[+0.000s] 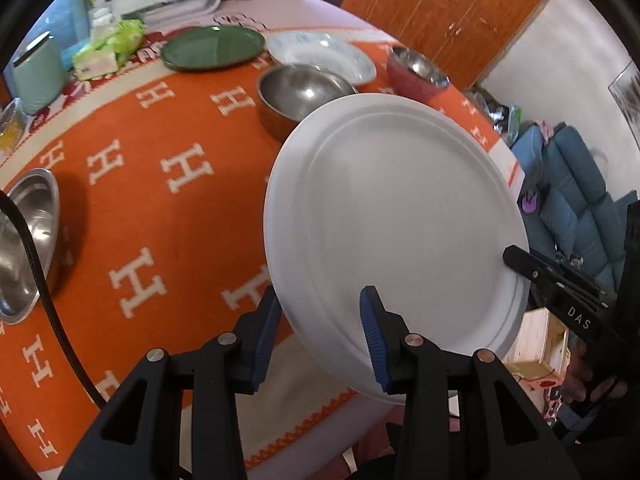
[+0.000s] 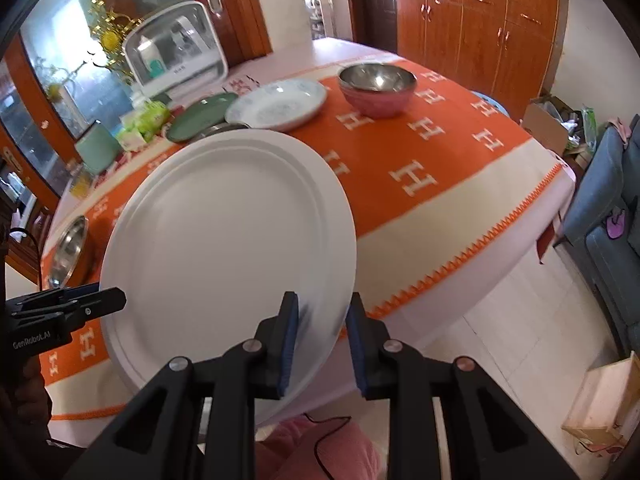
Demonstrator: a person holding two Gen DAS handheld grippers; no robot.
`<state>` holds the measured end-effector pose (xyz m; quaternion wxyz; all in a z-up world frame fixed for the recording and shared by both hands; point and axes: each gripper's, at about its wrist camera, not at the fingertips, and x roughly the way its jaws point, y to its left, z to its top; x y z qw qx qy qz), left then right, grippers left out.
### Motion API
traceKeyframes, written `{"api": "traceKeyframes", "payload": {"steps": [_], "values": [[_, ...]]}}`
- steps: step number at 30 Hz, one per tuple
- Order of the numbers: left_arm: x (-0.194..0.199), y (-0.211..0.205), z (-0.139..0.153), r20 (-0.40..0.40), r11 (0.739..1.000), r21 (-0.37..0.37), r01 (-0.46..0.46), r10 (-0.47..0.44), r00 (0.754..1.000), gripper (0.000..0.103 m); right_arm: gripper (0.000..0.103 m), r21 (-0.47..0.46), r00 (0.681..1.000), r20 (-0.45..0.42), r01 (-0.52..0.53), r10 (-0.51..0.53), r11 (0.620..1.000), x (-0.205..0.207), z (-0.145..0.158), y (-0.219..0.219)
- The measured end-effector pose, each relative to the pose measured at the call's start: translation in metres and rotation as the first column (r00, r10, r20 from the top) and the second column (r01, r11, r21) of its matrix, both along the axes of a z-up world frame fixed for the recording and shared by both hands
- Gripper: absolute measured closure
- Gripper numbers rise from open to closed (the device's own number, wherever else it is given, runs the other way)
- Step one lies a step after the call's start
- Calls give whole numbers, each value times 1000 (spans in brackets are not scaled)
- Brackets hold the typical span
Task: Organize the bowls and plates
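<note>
White plate (image 1: 400, 232) hangs tilted over the surface's (image 1: 132, 208) near edge, both tools (image 1: 320, 336) (image 2: 320, 344) straddling its rim, not yet clamped, probably sharing its weight.

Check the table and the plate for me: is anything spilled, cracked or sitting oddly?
No spill or damage shows. The one odd thing is the large white round plate: it is off the orange patterned tablecloth, tilted steeply over the near edge, with the left tool and right tool each straddling its rim, jaws not closed on it.
</note>
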<state>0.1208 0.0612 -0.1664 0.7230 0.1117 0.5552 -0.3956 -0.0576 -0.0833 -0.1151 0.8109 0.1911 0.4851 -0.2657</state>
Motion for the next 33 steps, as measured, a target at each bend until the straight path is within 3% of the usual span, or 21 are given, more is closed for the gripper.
{"api": "traceKeyframes", "payload": {"steps": [6, 15, 33], "values": [[-9, -28, -15, -16, 999, 53, 2, -1, 1000, 64, 78, 41, 999, -37, -4, 6, 999, -7, -15, -25], [-15, -60, -38, -25, 986, 133, -104, 108, 994, 63, 76, 38, 990, -85, -108, 111, 993, 0, -30, -55], [-19, -89, -60, 4, 936, 191, -295, 300, 954, 57, 74, 53, 949, -85, -300, 304, 952, 20, -51, -89]]}}
